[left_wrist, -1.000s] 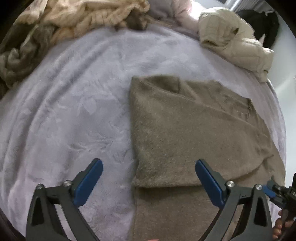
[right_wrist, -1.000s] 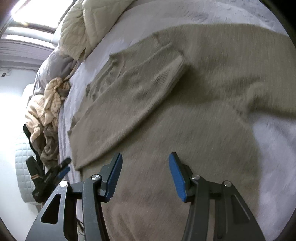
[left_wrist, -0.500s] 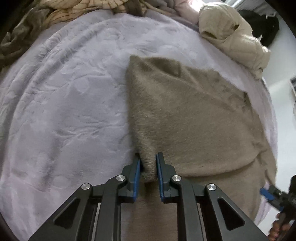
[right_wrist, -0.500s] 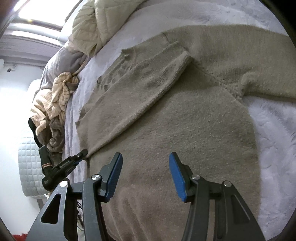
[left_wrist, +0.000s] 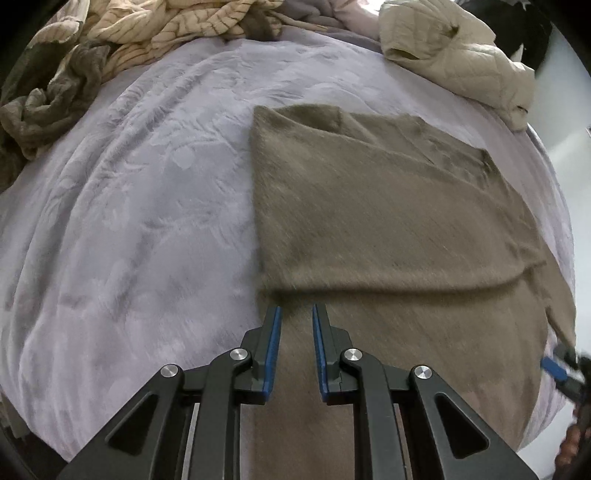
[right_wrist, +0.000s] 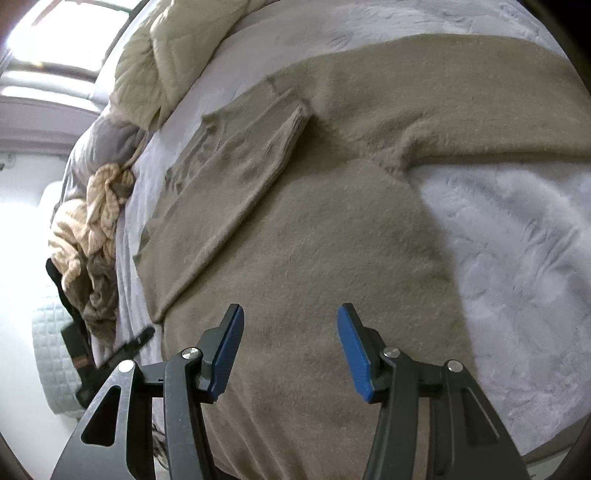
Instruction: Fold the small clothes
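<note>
Fuzzy brown knit sweater (left_wrist: 388,221) lies half-folded on the bed (left_wrist: 129,203); left gripper (left_wrist: 294,314) narrow and empty, right gripper (right_wrist: 290,317) wide; grab the loose sleeve by its edge.

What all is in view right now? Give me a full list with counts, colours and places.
Sweater: one, taupe-brown, spread on the bed, one sleeve folded across its body, the other stretched out sideways.
Bed cover: one, pale lilac, embossed pattern, under the sweater.
Quilted jacket: one, cream, far edge of the bed.
Heap of clothes: one, cream-striped and grey-brown pieces, far edge of the bed; number of pieces unclear.
Left gripper: one, black with blue pads, jaws narrowly apart and empty, over the sweater beside the folded sleeve's edge.
Right gripper: one, black with blue pads, wide open over the sweater body.
</note>
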The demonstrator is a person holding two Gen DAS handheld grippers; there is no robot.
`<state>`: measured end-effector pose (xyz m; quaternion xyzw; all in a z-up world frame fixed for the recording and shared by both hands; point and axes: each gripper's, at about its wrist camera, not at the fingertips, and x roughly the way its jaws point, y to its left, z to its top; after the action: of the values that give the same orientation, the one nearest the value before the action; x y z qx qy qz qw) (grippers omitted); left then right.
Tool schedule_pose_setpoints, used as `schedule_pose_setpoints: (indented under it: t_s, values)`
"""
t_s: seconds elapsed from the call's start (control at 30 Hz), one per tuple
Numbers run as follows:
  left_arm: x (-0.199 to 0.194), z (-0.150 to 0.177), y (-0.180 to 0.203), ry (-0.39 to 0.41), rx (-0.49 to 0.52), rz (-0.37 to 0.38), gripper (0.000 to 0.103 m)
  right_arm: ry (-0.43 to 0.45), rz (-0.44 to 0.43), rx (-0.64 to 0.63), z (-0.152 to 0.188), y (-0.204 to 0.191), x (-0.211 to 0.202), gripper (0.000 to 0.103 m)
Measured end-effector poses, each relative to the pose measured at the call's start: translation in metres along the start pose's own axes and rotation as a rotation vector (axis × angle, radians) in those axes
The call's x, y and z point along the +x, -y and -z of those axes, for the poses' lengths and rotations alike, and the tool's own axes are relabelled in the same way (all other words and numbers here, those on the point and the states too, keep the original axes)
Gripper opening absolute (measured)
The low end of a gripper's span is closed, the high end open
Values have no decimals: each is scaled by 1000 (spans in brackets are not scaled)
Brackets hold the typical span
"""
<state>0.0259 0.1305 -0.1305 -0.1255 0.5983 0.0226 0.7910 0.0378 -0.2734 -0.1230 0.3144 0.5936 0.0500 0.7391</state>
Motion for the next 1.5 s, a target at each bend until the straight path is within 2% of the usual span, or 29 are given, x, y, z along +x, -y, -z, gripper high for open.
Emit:
schedule_pose_setpoints:
  t_s: [0.03, 0.07, 0.1, 0.13, 0.27, 0.3, 0.33, 0.37, 0.43, 0.47, 0.5, 0.6, 0.83, 0.87, 0.9, 0.97, 1.0, 1.03, 1.13, 1.2, 1.27, 1.3, 1.37, 1.5]
  values:
    - [-1, 3, 4, -1, 3, -1, 30, 19, 0, 3, -7, 0, -1, 57]
    - [-2, 7, 10, -6, 11, -4, 50, 47, -7, 5, -18, 0, 0, 57]
    - [-5, 10, 14, 2, 8, -20, 90, 76, -11, 12, -32, 0, 1, 57]
    - [-9, 12, 17, 25, 6, -35, 95, 91, -12, 20, -41, 0, 4, 57]
    - [-16, 17, 33, 30, 15, -42, 95, 141, -27, 80, -90, 3, 26, 56]
    - [-17, 18, 36, 34, 19, -40, 95, 144, -22, 89, -96, 3, 29, 45]
    - [-18, 18, 39, 33, 24, -30, 95, 149, -17, 97, -104, 5, 34, 14]
    - [-19, 19, 41, 29, 27, -21, 95, 146, -4, 100, -107, 6, 37, 6]
    - [-14, 22, 46, 8, 27, -27, 95, 124, 41, 126, -109, 13, 45, 7]
    - [-11, 24, 49, -15, 32, -25, 95, 99, 31, 161, -107, 22, 50, 7]
    - [-7, 27, 53, -38, 43, -23, 95, 94, 3, 186, -105, 28, 50, 7]
    - [-10, 34, 67, -39, 69, -34, 95, 84, -51, 230, -98, 40, 38, 7]
    - [-12, 46, 124, -62, 138, 19, 95, 33, -197, 282, -70, 72, 3, 10]
    - [-12, 47, 133, -68, 149, 26, 95, 29, -210, 295, -64, 78, -2, 11]
    - [-11, 47, 144, -78, 160, 37, 95, 24, -225, 308, -58, 83, -7, 19]
    - [-9, 49, 164, -100, 177, 65, 95, 31, -252, 331, -48, 91, -16, 52]
    - [-10, 50, 171, -106, 184, 72, 95, 32, -270, 345, -44, 94, -19, 83]
    - [-10, 51, 179, -111, 197, 76, 95, 32, -294, 358, -40, 99, -23, 91]
    - [-8, 52, 204, -131, 250, 75, 95, 28, -331, 389, -29, 109, -34, 91]
    - [-5, 52, 217, -158, 263, 86, 95, 72, -316, 367, -26, 112, -44, 91]
    - [-4, 52, 226, -169, 274, 72, 95, 153, -315, 318, -22, 116, -58, 102]
    - [-4, 53, 230, -173, 282, 72, 95, 169, -340, 317, -20, 119, -63, 103]
    - [-4, 54, 238, -177, 303, 67, 95, 127, -362, 354, -19, 127, -62, 103]
    - [3, 56, 257, -205, 343, 65, 95, 25, -260, 336, -18, 136, -59, 103]
